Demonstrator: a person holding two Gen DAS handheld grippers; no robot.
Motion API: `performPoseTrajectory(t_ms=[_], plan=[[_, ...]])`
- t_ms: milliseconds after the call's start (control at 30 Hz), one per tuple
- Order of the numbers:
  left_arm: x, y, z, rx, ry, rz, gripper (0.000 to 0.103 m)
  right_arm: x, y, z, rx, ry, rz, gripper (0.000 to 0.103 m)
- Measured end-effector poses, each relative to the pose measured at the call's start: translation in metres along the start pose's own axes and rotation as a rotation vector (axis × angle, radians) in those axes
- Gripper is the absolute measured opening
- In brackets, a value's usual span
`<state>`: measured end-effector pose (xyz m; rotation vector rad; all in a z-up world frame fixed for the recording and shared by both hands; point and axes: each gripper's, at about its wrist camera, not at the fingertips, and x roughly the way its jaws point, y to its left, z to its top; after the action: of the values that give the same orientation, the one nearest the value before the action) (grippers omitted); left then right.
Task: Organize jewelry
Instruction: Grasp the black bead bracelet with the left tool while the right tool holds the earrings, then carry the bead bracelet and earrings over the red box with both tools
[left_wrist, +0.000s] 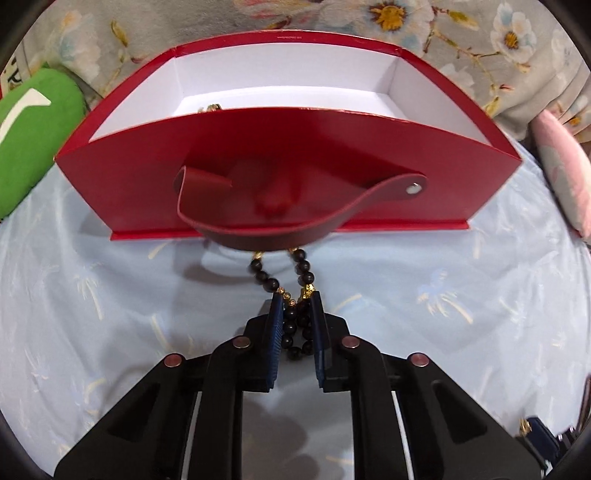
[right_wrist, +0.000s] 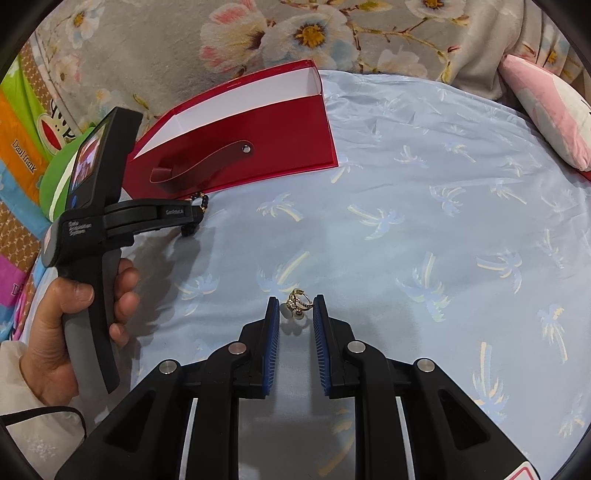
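Left gripper (left_wrist: 296, 295): fingers closed on a dark bead bracelet (left_wrist: 295, 321), blue pads pressing it from both sides. The doubled strands run lengthwise along the finger axis, from deep between the pads out past the fingertips. Gold spacer beads sit right at the tips. Beyond the tips the two strands spread into a loop that points straight ahead toward the red box (left_wrist: 147, 177); the loop's far end is hidden under the box's strap handle (left_wrist: 266, 230). Whether the bracelet touches the bedsheet (left_wrist: 92, 314) cannot be told.

The red box stands ahead of the left fingers, open top, white lining, its long side set crosswise to the fingers. A small gold item (left_wrist: 212, 108) shows just over the near rim; too small to identify.

Right gripper (right_wrist: 295, 298): fingers apart, holding nothing. A gold ring (right_wrist: 298, 301) with small stones lies on the sheet between the two fingertips, slightly nearer the right one, apparently touching neither. A pale round bead or pearl part sits just inward of it.

From the right wrist view, the left hand (right_wrist: 62, 332) grips its tool to the left of the right fingers, tool pointing at the box's front wall.

A green cushion (left_wrist: 33, 140) lies left of the box; a pink pillow (right_wrist: 546, 110) lies far right.
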<state>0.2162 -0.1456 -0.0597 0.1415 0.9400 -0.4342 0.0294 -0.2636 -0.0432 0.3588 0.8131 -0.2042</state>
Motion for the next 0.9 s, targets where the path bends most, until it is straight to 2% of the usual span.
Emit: performPoseTrajectory(t_ms=[33,67,300,600,900], plan=[[-0.004,0.001,-0.003,0.0,-0.005,-0.006,0.013,0.0,0.0,0.0,0.001,-0.001,0.001,0.017],[-0.01,0.002,-0.007,0.0,-0.018,-0.014,0.007,-0.001,-0.001,0.001,0.002,-0.002,0.003,0.017],[-0.05,0.014,-0.025,-0.021,-0.051,-0.064,0.007,-0.008,0.005,0.003,-0.014,-0.019,0.019,0.017],[-0.07,0.026,-0.04,-0.057,-0.045,-0.084,0.007,-0.017,0.016,0.001,-0.029,-0.032,0.035,0.017],[-0.12,0.029,-0.043,-0.049,-0.122,-0.097,0.006,-0.031,0.027,0.01,-0.052,-0.069,0.062,0.017]])
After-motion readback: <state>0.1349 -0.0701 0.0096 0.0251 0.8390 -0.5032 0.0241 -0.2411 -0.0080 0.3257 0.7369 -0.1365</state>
